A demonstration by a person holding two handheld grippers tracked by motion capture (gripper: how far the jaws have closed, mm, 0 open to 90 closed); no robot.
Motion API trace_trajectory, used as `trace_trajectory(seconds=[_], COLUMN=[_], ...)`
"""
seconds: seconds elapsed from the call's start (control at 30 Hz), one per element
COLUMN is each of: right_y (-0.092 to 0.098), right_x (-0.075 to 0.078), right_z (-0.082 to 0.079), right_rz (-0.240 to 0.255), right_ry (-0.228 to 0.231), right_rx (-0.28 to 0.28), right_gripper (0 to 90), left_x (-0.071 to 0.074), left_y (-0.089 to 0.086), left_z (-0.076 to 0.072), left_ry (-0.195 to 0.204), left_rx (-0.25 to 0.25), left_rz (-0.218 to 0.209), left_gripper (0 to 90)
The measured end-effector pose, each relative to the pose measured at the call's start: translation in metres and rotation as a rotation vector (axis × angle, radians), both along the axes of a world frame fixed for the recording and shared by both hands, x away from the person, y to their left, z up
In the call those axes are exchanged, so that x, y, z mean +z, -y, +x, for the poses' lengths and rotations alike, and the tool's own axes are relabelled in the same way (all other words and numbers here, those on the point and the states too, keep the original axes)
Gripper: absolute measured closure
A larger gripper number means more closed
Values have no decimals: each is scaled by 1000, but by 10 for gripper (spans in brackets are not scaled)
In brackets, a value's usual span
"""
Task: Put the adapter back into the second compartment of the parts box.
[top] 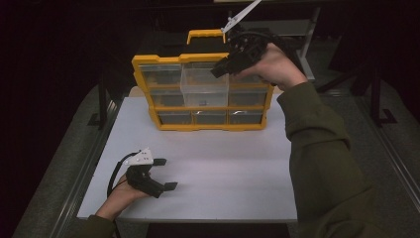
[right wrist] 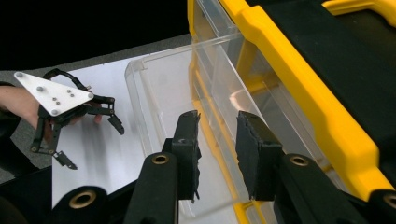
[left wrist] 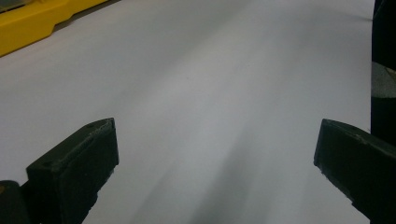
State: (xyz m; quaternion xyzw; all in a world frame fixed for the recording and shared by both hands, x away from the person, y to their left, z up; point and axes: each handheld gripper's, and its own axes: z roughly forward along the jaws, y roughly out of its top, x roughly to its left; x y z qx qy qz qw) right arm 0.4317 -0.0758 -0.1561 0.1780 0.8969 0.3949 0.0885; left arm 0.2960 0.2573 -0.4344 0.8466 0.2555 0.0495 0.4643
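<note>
My right claw [right wrist: 217, 140] is up at the yellow plastic drawer cabinet [top: 203, 124], which stands at the table's twelve o'clock edge. Its clear plastic drawer [top: 204, 89] — top row, middle — is pulled partway out toward me. In the right gripper view my two black jaws stand a narrow gap apart over the drawer's open top, near its wall on the cabinet side; whether the pads touch that wall I cannot tell. Nothing is clamped between them, so I read the claw as slightly open.

My left claw [top: 166, 173] rests on the white tabletop [top: 233, 168] at about seven o'clock, well apart from the cabinet. Its jaws are spread wide — bare table between them in the left gripper view, with the cabinet's yellow base at eleven o'clock.
</note>
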Motion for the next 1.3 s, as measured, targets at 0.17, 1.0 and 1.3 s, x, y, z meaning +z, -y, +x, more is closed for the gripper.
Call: trace_trajectory(seconds=[0.17, 1.0, 1.3], right_y=[10, 58, 62], right_x=[3, -44, -81], right_z=[-4, -37, -45], right_rz=[4, 33, 34], right_ry=[0, 12, -1], right_rx=[-10, -87, -129], right_gripper=[665, 303, 218], left_x=[1, -2, -2], left_y=[0, -2, -3], left_z=[1, 1, 1], left_ry=[2, -8, -5], left_rx=[5, 12, 11], left_rz=[-4, -1, 0], left_gripper=[0, 0, 0])
